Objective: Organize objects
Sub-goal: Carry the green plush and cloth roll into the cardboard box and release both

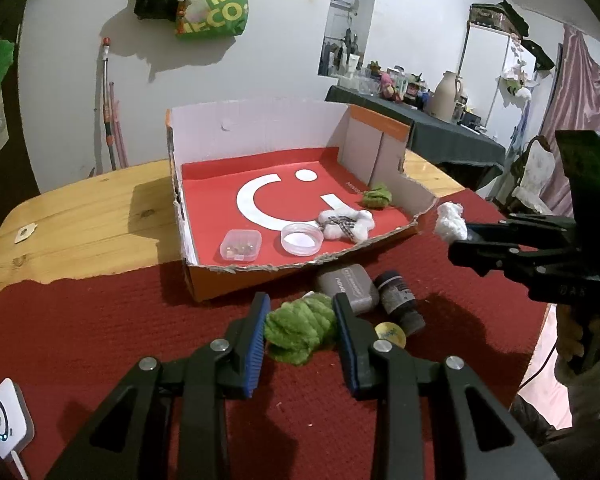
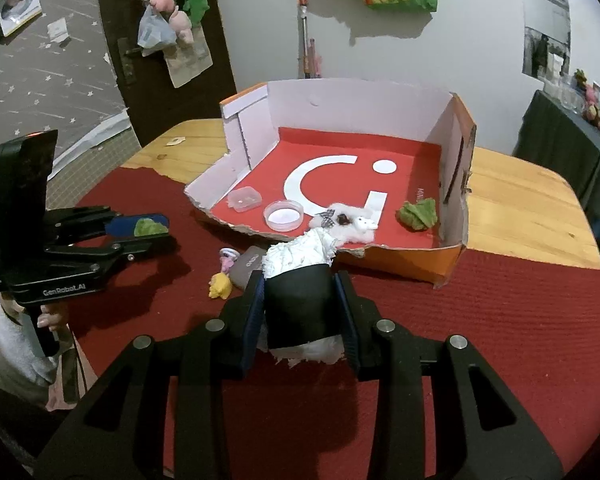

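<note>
While the left gripper is closed on a green plush toy, its blue pads pressing the toy from both sides, the toy fills the gap between the fingertips and bulges out past them toward the tray. It hangs above the red mat, near the mat's middle and short of the torn front wall of the cardboard tray.

The right gripper is clamped on a white plush toy in a black wrap; the black band sits squarely between the pads, and white fluff sticks out ahead of the fingertips and behind them. This toy is also held above the mat, just short of the tray's front edge.

Inside the tray, along its front wall, lie a small clear box, a round clear lid and a white stuffed animal; a second green plush sits by the right wall. On the mat, just outside the tray's front wall, rest a grey case, a dark jar and a small yellow figure.
</note>
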Tool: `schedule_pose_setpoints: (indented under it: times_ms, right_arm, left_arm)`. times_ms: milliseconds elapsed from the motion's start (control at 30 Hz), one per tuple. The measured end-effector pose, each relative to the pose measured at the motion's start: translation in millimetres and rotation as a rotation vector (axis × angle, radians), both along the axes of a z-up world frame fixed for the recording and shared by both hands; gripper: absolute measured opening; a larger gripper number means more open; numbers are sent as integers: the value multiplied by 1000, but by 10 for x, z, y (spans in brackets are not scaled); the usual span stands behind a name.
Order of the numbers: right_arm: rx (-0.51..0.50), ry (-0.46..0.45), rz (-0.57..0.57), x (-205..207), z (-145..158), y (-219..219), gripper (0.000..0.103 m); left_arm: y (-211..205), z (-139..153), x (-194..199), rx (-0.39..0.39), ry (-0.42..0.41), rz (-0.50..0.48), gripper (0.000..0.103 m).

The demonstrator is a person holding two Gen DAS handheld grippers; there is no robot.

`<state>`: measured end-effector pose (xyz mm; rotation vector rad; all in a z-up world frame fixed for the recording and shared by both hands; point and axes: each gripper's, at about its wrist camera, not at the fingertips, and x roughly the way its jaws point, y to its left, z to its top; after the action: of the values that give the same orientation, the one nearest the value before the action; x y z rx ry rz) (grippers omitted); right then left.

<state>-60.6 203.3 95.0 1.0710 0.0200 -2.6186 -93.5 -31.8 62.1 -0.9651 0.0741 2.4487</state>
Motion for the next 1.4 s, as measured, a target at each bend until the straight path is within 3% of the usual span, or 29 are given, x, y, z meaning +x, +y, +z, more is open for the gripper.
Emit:
schedule_pose_setpoints:
  times_ms: [400,733,1033,1400]
  right_arm:
    - [-17,7,11,-52,129,-17,33]
    - [14,-55,-11,-803,387,5,33]
    - [69,-177,-63,-1518,143,41,33]
    - [118,-290,-93,-1958,-235,85,33]
  left_arm:
    - [55,187,20,-6,44,-4,33]
    - [240,345,-646,9,-53,-13,34]
    - [428,222,-1328,-39,-134,13,34]
    - [614,-108,-1795,-114,-231,38,34]
